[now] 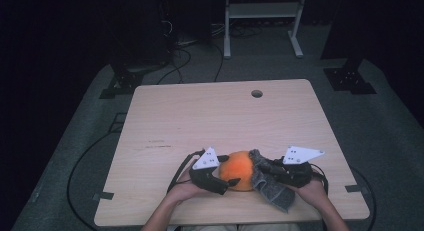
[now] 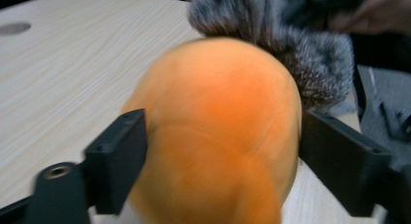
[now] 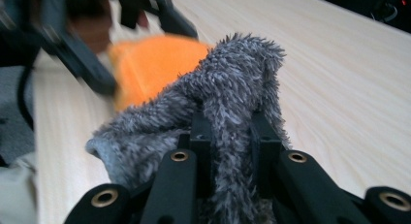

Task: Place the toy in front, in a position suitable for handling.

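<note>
**Inspector:** State of the two tools?

**Assistant:** The right gripper [image 3: 228, 132] has its jaws pressed together on a fold of the grey fuzzy cloth [image 3: 232, 83]. The left gripper [image 2: 218, 156] has its jaws spread around the orange plush ball [image 2: 218, 132], one on each flank; whether the pads bear on it I cannot tell for certain, but they look slack, so I judge it not gripped.

**Inspector:** Location of the work?

**Assistant:** Near edge of the wooden table [image 1: 225, 116], centre; ball [image 1: 239, 168] on the left, cloth [image 1: 270, 183] touching its right side and trailing toward the near edge.

**Inspector:** Risks?

**Assistant:** With the left jaws loose, a tug on the cloth could roll the ball off the near edge. The pinch holds only a small fold, so the pile could slip free.

**Inspector:** Count?

**Assistant:** One ball, one cloth, two grippers, one table.
</note>
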Available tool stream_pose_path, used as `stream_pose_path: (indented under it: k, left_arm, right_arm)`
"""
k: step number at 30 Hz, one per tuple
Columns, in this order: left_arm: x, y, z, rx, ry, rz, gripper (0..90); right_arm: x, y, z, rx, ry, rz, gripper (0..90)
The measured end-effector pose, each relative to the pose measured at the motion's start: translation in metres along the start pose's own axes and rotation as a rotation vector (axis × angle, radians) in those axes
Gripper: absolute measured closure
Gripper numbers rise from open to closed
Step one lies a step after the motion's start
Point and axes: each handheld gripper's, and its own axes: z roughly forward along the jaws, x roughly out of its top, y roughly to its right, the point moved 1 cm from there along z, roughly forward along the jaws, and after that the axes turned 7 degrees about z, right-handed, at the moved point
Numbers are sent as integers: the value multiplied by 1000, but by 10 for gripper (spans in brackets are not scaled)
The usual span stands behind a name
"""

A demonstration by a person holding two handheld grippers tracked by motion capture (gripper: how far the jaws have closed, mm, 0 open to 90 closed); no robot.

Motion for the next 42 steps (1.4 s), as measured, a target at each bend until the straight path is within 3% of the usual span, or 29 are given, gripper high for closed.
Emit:
stream_pose_path:
  k: [1, 2, 3, 4, 5, 6, 7, 9, 11, 12, 13, 16, 22, 24, 25, 27, 28, 30, 31, 32, 34, 36, 37, 39, 41, 42]
  left_arm:
    - [0, -3, 2, 23, -45, -27, 82]
    - [-1, -5, 4, 19, -72, -55, 82]
    - [-3, -6, 7, 0, -78, -77, 100]
    - [-4, -5, 8, -13, -68, -70, 179]
    - [-4, -1, 9, 4, -58, -38, 248]
    - [-2, 2, 10, 7, -56, 0, 248]
    - [1, 8, 11, -1, -55, 66, 271]
    - [3, 16, 13, -7, -77, 160, 301]
    - [3, 19, 14, -7, -95, 203, 309]
    - [2, 19, 13, -5, -106, 204, 310]
    - [0, 18, 12, -10, -108, 198, 313]
    - [-5, 14, 10, -15, -104, 176, 318]
    - [-7, 7, 8, -28, -101, 136, 301]
    - [-3, 4, 7, -59, -85, 61, 193]
    - [0, 1, 6, -83, -59, 4, 144]
    - [3, -2, 3, -106, -12, -55, 100]
    - [4, -3, 4, -98, -13, -73, 86]
    - [2, -5, 11, -83, -88, -90, 42]
    - [-1, -6, 16, -114, -100, -133, 30]
    - [-2, -5, 18, -118, -94, -137, 37]
    - [1, -3, 16, -108, -76, -107, 164]
    - [9, 3, 10, -33, 10, -8, 308]
    - [16, 8, 9, 27, 47, 91, 326]
    - [20, 11, 11, 74, 50, 184, 309]
    - [17, 12, 15, 88, 25, 227, 290]
    - [13, 11, 19, 81, -11, 225, 265]
  right_arm:
    - [-3, 6, -4, -23, -13, 15, 757]
    - [-3, 6, -4, -23, -13, 15, 757]
    - [-4, 8, -7, -29, -18, 20, 757]
    - [-4, 8, -9, -42, -20, 18, 758]
    - [1, 4, -15, -63, -16, -7, 757]
    - [1, 4, -15, -63, -16, -7, 757]
    - [5, 0, -18, -52, 1, -23, 758]
    - [20, -16, -19, 9, 45, -60, 757]
    - [26, -25, -14, 27, 33, -102, 757]
    - [27, -30, -9, 25, 8, -125, 757]
    - [25, -32, -5, 22, -11, -142, 757]
    - [16, -21, -2, 45, 0, -101, 758]
    - [-3, 7, -14, -30, -23, 1, 758]
    - [-6, 9, -15, -30, -30, 23, 758]
    - [-5, 7, -14, -29, -31, 12, 758]
    - [-2, 0, -11, -7, -36, -18, 758]
    - [-1, -4, -10, 12, -35, -32, 758]
    - [0, -11, -8, 18, -44, -66, 757]
    - [1, -12, -7, 18, -50, -77, 757]
    - [1, -11, -7, 18, -52, -78, 757]
    - [1, -10, -9, 6, -55, -75, 758]
    - [4, -10, -14, -15, -32, -75, 758]
    - [8, -12, -18, -32, -6, -91, 758]
    - [21, -19, -26, -62, 43, -128, 759]
    - [26, -22, -22, -65, 43, -140, 759]
    - [26, -21, -17, -73, 27, -145, 758]
